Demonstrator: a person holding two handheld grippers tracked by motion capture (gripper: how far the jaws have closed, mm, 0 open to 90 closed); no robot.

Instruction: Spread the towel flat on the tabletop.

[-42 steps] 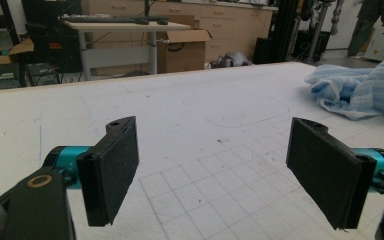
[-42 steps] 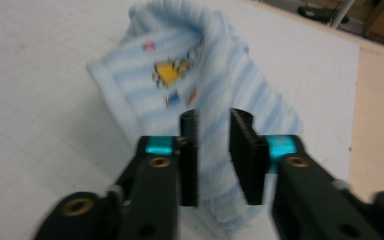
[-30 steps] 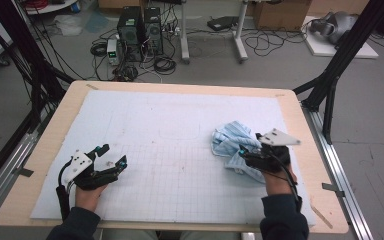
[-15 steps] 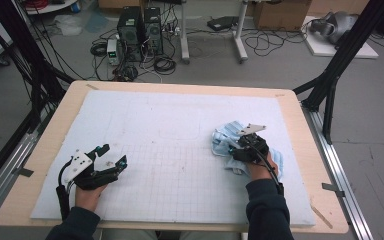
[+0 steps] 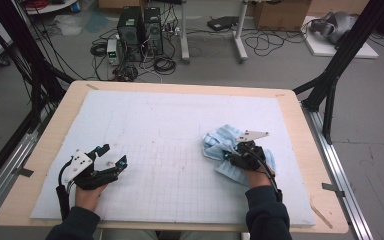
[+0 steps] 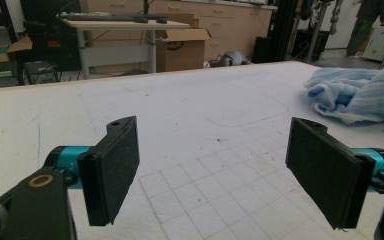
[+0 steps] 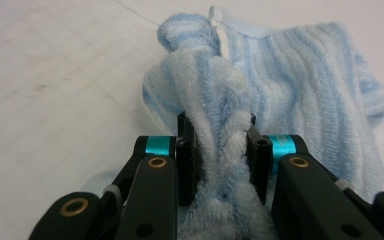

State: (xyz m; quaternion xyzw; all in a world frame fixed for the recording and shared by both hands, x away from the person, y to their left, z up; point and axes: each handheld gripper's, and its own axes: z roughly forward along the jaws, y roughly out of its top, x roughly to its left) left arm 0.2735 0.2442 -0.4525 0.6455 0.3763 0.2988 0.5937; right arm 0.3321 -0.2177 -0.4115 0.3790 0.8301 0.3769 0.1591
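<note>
Bare white mat [image 5: 170, 125] around towel [image 5: 220, 141]

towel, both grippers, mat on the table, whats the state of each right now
towel: crumpled, a fold bunched between the right gripper's pads
right gripper: jaws just closing, now clamped on the towel
left gripper: jaws wide open, nothing between them
mat: flat on the table, marked with a grid

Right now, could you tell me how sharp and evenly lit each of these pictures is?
High view: soft, even light, faint shadows, slightly blurry overall. Left gripper view: the black pads are sharp, the room behind is softer. Right gripper view: the blue towel pinched in the right gripper is crisp, the mat beyond is washed-out and blurred.
</note>
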